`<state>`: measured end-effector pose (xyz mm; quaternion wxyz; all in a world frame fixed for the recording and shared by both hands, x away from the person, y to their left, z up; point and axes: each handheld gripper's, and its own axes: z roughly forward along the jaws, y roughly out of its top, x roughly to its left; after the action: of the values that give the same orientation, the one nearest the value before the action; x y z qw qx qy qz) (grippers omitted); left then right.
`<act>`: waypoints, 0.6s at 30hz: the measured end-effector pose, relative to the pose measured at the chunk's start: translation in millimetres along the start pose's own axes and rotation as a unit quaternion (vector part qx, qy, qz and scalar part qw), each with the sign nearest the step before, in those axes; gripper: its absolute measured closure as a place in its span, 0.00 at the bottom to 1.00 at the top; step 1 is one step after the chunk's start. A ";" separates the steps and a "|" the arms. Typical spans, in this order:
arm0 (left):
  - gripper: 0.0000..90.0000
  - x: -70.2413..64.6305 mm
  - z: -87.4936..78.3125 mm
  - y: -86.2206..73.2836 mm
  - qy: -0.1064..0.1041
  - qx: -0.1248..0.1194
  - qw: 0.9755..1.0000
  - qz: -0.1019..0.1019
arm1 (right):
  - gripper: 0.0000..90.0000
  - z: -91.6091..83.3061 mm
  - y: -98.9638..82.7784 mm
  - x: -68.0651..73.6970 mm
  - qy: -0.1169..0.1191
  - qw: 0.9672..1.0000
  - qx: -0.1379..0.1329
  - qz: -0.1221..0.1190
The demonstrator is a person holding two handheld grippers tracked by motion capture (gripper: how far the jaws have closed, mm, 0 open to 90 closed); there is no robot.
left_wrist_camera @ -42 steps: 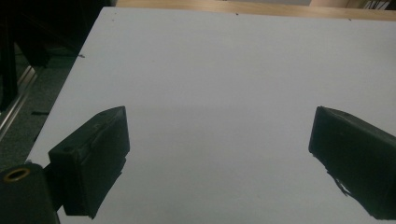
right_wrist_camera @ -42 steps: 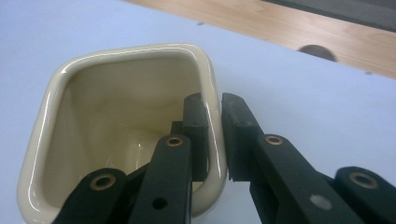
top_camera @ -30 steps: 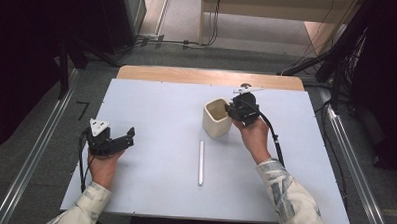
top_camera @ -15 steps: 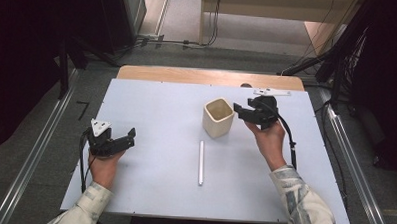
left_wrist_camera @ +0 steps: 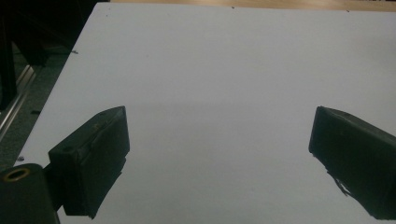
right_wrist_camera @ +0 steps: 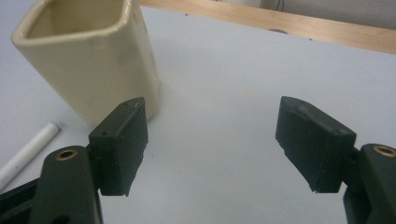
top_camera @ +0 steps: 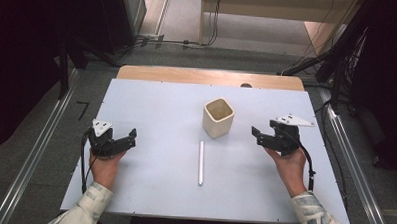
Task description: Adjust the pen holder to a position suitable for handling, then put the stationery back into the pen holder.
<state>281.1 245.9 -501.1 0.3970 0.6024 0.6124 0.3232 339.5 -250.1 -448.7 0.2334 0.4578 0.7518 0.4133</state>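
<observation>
Overhead and tool-mounted views of a white counter [top_camera: 148, 190] carrying two loose things: one cup [top_camera: 218, 117] and one white stick [top_camera: 201, 162].

The cup, cream and square-mouthed, stands upright just behind the middle of the counter, its inside bare as far as the high view shows. The stick lies flat in front of the cup, pointing toward it but apart from it.

Two tools are present, one in each hand. The left tool [top_camera: 130, 137] sits low over the left part of the counter, well apart from both things. In its own view the two jaws stand wide apart with bare counter between them; it holds nothing.

The right tool [top_camera: 258, 135] sits to the right of the cup, near it but not touching, jaws turned toward the cup. In the right gripper view its jaws gape wide, having just been opening, with only counter surface between them. The cup [right_wrist_camera: 93, 56] rises behind its left jaw, and one end of the stick [right_wrist_camera: 32, 142] shows at the lower left.

One wooden strip [top_camera: 207, 76] runs along the far edge of the counter. Two sleeves enter from the bottom edge of the high view.
</observation>
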 end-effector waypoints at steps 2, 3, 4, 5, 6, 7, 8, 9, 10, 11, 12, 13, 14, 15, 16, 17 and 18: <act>0.06 -0.3 -0.2 0.0 0.000 0.000 1.000 0.000 | 0.25 -7.9 -10.7 -7.2 -0.006 1.000 0.005 0.003; 0.06 -0.5 -0.2 -0.1 0.000 0.000 1.000 0.000 | 0.25 -9.9 -13.6 -9.4 -0.008 1.000 0.006 0.004; 0.06 -0.6 -0.2 -0.1 0.001 0.000 1.000 0.001 | 0.25 -9.9 -13.6 -9.4 -0.008 1.000 0.006 0.004; 0.06 -1.1 -0.4 -0.2 0.001 0.001 1.000 0.002 | 0.24 -12.9 -18.6 -13.7 -0.013 1.000 0.014 0.008; 0.06 -1.1 -0.4 -0.2 0.001 0.001 1.000 0.002 | 0.24 -14.0 -21.4 -16.1 -0.015 1.000 0.014 0.009; 0.06 -1.6 -0.5 -0.3 0.001 0.002 1.000 0.002 | 0.24 -14.9 -24.0 -18.4 -0.018 1.000 0.017 0.009; 0.06 -2.0 -0.6 -0.4 0.001 0.002 1.000 0.003 | 0.23 -15.3 -26.3 -20.4 -0.021 1.000 0.020 0.011; 0.06 -2.3 -0.4 -0.6 0.001 0.001 1.000 0.003 | 0.23 -16.0 -28.5 -22.7 -0.024 0.999 0.022 0.011; 0.06 -2.5 -0.4 -0.8 0.001 0.001 1.000 0.003 | 0.23 -16.0 -28.5 -22.7 -0.024 0.999 0.022 0.011; 0.06 -2.5 -0.7 -0.9 0.000 0.001 1.000 0.004 | 0.23 -16.8 -30.3 -24.9 -0.027 0.999 0.025 0.013; 0.06 -3.6 -1.5 -1.1 -0.002 -0.001 1.000 0.003 | 0.22 -19.5 -33.2 -28.9 -0.031 0.999 0.023 0.016; 0.06 -3.6 -1.5 -1.1 -0.002 -0.001 1.000 0.003 | 0.22 -20.7 -34.2 -30.5 -0.033 0.999 0.022 0.016; 0.06 -5.6 -2.2 -1.3 -0.003 -0.004 1.000 0.007 | 0.21 -21.9 -35.0 -32.1 -0.036 0.999 0.024 0.017; 0.06 -5.6 -2.2 -1.3 -0.003 -0.004 1.000 0.007 | 0.21 -21.9 -35.0 -32.1 -0.036 0.999 0.024 0.017; 0.06 -6.5 -2.7 -1.2 -0.004 -0.006 1.000 0.009 | 0.19 -22.7 -36.8 -35.4 -0.038 0.999 0.027 0.019; 0.06 -7.4 -3.4 -1.0 -0.005 -0.005 1.000 0.010 | 0.19 -22.7 -36.8 -35.4 -0.038 0.999 0.027 0.019; 0.06 -8.9 -4.0 -1.1 -0.006 -0.006 1.000 0.011 | 0.18 -22.9 -37.9 -37.0 -0.041 0.998 0.030 0.020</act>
<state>276.7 237.4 -499.2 0.4006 0.6088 0.6014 0.3275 321.5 -301.1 -468.8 0.2415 0.4964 0.7443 0.3758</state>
